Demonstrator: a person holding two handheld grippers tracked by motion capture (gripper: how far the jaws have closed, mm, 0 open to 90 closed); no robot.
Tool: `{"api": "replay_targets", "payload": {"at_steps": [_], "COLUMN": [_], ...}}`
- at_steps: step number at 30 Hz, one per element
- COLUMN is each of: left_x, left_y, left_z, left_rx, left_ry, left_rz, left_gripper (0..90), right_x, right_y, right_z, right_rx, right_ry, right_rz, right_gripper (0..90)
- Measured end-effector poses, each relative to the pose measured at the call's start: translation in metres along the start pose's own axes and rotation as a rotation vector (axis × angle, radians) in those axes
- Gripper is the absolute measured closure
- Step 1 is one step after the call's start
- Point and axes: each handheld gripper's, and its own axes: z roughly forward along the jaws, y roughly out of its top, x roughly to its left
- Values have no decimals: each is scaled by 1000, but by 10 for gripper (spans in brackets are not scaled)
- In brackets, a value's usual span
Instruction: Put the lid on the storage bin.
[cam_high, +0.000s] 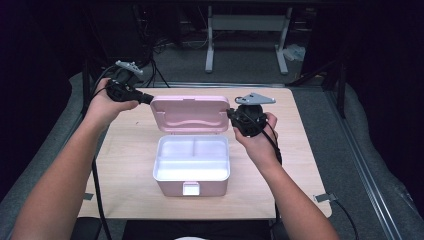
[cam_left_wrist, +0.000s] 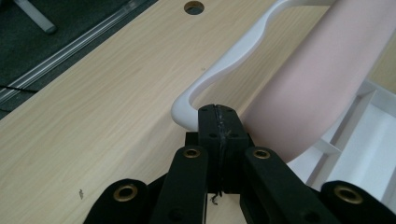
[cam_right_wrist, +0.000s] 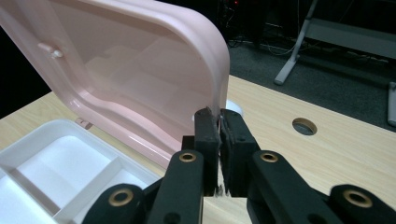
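A pink box (cam_high: 192, 186) stands open mid-table with a white divided tray (cam_high: 192, 157) inside. Its pink lid (cam_high: 190, 112) stands upright at the back. My right gripper (cam_high: 231, 116) is at the lid's right edge; in the right gripper view its jaws (cam_right_wrist: 219, 117) are shut on that thin pink rim (cam_right_wrist: 219, 88). My left gripper (cam_high: 148, 98) is at the lid's upper left corner. In the left gripper view its jaws (cam_left_wrist: 218, 112) are pressed together with nothing between them, the tips right at the bend of the white carry handle (cam_left_wrist: 224, 60) on the lid's outer face (cam_left_wrist: 317, 88).
The wooden table (cam_high: 127, 165) has a round cable hole (cam_right_wrist: 304, 126) behind the box. Beyond its far edge are dark carpet and a grey desk frame (cam_high: 247, 22). A cable (cam_high: 97, 195) hangs off the left side.
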Motion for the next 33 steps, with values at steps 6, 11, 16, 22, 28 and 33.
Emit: {"api": "replay_targets", "payload": {"at_steps": [6, 11, 16, 22, 28, 33], "left_x": [-2, -3, -4, -8, -12, -21], "left_y": [-3, -4, -5, -7, -14, -19], "left_z": [-3, -3, -4, -4, -6, -9], "left_rx": [-3, -6, -2, 15, 10, 9], "left_ry": [-18, -29, -32, -36, -52, -51], "left_rz": [9, 7, 14, 32, 37, 55], "left_gripper": [900, 900, 900, 900, 900, 900], "right_x": [-1, -4, -7, -4, 1, 7], "right_y": [-6, -9, 2, 5, -2, -10], "right_z": [-2, 0, 0, 7, -1, -9], "right_rx": [-1, 1, -21, -20, -36, -42], "right_ry": [17, 29, 40, 70, 61, 61], "right_rz": [5, 13, 12, 23, 7, -10], "right_gripper": [828, 804, 687, 726, 763, 757]}}
